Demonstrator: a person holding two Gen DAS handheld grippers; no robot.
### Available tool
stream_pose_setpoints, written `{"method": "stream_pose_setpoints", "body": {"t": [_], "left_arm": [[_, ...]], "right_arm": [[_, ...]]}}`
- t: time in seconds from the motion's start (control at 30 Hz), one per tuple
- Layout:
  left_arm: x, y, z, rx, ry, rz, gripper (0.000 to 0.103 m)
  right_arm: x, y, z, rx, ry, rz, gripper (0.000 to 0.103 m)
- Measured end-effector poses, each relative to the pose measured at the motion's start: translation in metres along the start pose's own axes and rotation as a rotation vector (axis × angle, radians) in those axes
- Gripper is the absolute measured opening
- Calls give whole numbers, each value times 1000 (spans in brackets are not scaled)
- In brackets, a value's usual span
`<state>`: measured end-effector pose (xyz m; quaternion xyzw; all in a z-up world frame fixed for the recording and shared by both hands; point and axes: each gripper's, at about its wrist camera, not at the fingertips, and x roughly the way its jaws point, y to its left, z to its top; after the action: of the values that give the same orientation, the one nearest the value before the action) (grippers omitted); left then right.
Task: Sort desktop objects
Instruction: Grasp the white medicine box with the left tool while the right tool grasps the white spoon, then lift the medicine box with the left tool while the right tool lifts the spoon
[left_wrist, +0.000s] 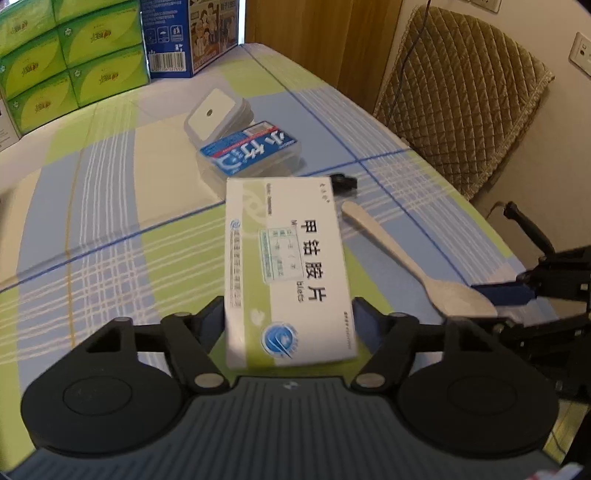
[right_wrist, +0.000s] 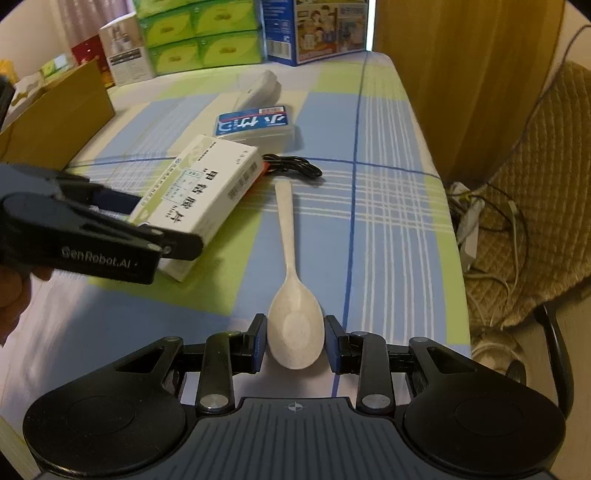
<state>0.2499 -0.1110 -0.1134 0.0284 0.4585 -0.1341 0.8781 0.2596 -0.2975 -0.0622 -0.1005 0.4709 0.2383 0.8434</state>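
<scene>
On desk near right edge: spoon (right_wrist: 291, 280), bowl between right tool's (right_wrist: 295, 345) parted fingers, not yet gripped | handle points straight away along the tool's axis | left tool (left_wrist: 290, 314) clamps box (left_wrist: 286, 266), raised, beside spoon's left.

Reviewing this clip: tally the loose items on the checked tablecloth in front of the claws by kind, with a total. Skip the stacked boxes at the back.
Medicine box, held in the left claw: 1
Clear plastic cases: 2
Spoon, between the right claw's fingers: 1
Black cable: 1
Total: 5
</scene>
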Motion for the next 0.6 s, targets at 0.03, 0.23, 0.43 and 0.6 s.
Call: {"method": "stream_pose_setpoints", "body": {"t": [0.03,0.23,0.43,0.6], "left_arm": [[-3,2,-4,0,8,3,68],[-38,17,-44,-20,34,36,68],[-67,27,-82,-53,-1,73,76],[-72,31,-85,-74,-35,71,78]], "right_arm": [[-1,1,0,8,0,-1,30],[-13,18,-10,56,-3,10,30],[-15,47,-29,34,-33,41,32],[-18,52,-41,42,-93,10,43]]}}
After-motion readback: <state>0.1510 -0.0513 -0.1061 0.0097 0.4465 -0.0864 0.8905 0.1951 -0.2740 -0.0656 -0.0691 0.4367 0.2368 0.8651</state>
